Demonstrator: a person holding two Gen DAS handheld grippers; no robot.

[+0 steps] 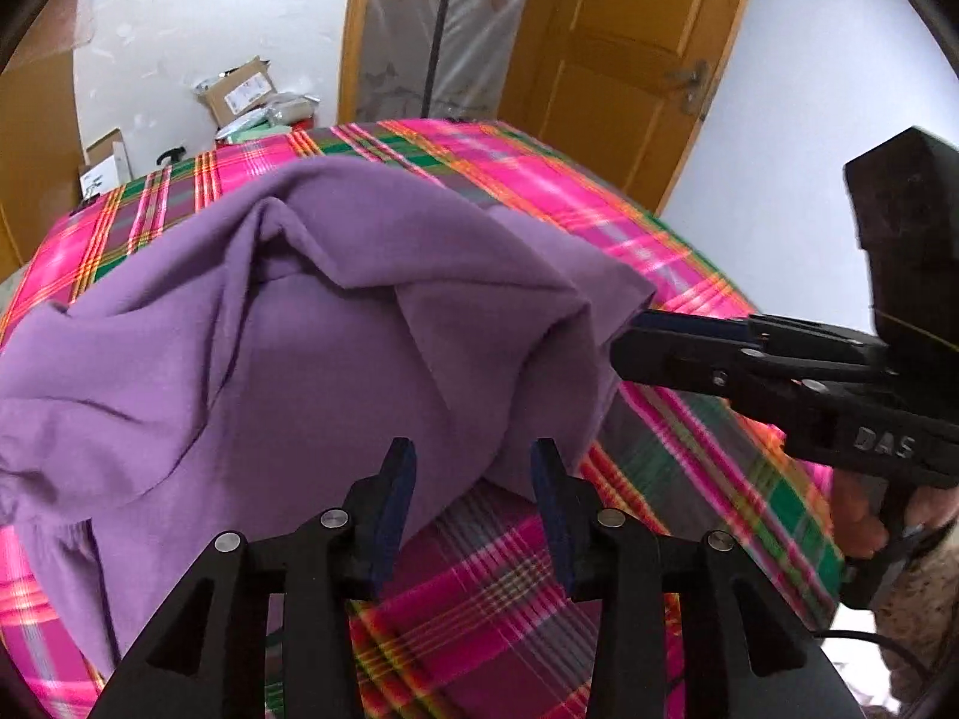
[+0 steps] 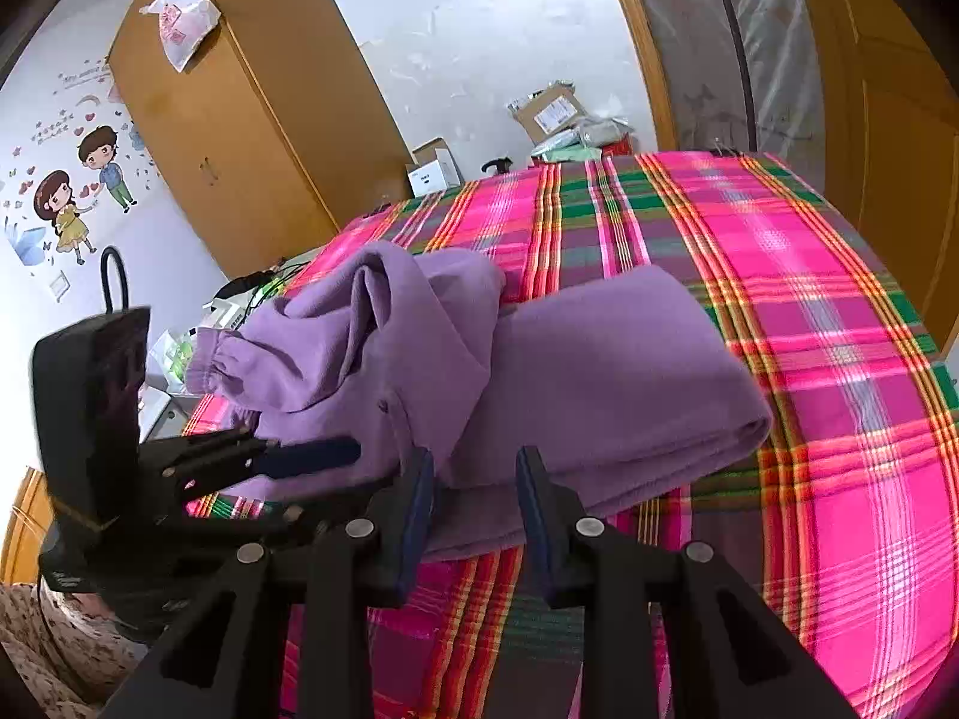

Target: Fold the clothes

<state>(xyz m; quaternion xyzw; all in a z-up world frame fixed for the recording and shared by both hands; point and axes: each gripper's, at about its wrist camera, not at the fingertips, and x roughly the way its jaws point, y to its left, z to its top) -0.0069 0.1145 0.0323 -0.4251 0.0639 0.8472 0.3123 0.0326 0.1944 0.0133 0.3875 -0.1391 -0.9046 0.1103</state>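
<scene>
Just beyond both parted, empty tools (image 1: 473,449) (image 2: 473,461) lies the purple garment (image 1: 287,323); plaid sheet (image 2: 809,311) beneath.

One purple garment (image 2: 587,371), two hand-held grippers (image 1: 473,461), one bedspread (image 2: 839,359).

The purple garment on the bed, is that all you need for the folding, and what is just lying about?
Part of the job:
purple garment
plaid bedspread
left gripper
right gripper

Lying about:
cardboard boxes
white box
plastic bag on the wardrobe
</scene>
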